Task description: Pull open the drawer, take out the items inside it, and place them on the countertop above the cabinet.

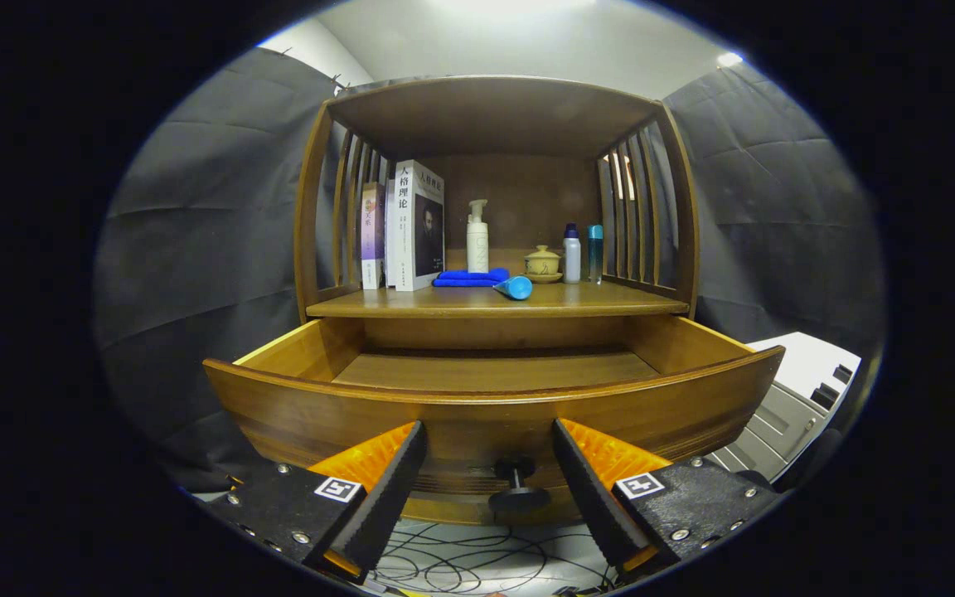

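A wooden cabinet has its drawer (pixel 494 406) pulled out toward me, and the visible part of the drawer floor is bare. A dark round knob (pixel 517 489) sticks out of the drawer front. My gripper (pixel 490 452) is open, one finger on each side of the knob, neither touching it. On the countertop (pixel 593 303) above the drawer lie a blue tube (pixel 515 288) near the front edge and a folded blue cloth (pixel 469 277) behind it.
On the countertop stand books (pixel 411 224) at the left, a white pump bottle (pixel 477 236), a small lidded cup (pixel 542 264) and two small bottles (pixel 581 253). Slatted sides and a top board enclose the shelf. A grey-white unit (pixel 792 398) sits at the right. Cables (pixel 461 568) lie on the floor.
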The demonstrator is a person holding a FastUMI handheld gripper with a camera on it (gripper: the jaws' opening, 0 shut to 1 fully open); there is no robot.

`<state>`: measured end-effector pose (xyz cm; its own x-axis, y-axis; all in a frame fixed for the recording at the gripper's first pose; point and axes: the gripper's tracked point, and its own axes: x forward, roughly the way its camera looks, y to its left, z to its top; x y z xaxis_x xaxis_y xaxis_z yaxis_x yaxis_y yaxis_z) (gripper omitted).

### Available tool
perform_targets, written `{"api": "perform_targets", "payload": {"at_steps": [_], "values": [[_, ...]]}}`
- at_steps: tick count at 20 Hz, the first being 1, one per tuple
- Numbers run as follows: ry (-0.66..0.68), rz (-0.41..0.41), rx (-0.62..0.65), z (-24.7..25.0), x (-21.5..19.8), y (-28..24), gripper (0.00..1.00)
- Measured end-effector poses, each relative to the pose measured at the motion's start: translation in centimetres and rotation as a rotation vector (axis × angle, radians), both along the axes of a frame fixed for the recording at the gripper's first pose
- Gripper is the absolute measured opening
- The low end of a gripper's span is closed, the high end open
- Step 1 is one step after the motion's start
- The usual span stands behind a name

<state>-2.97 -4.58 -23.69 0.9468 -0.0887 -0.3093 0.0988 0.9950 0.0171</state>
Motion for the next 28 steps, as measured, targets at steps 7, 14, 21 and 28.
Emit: {"api": "perform_targets", "payload": {"at_steps": [7,14,21,28], "values": [[-0.034,-0.008,-0.005,0.3,3.9,-0.6,0.96],[-0.037,-0.014,-0.022,-0.5,7.7,-0.9,0.95],[-0.043,-0.001,-0.077,-1.4,11.3,-1.3,0.95],[-0.041,0.000,-0.075,-1.9,14.3,-1.6,0.95]]}}
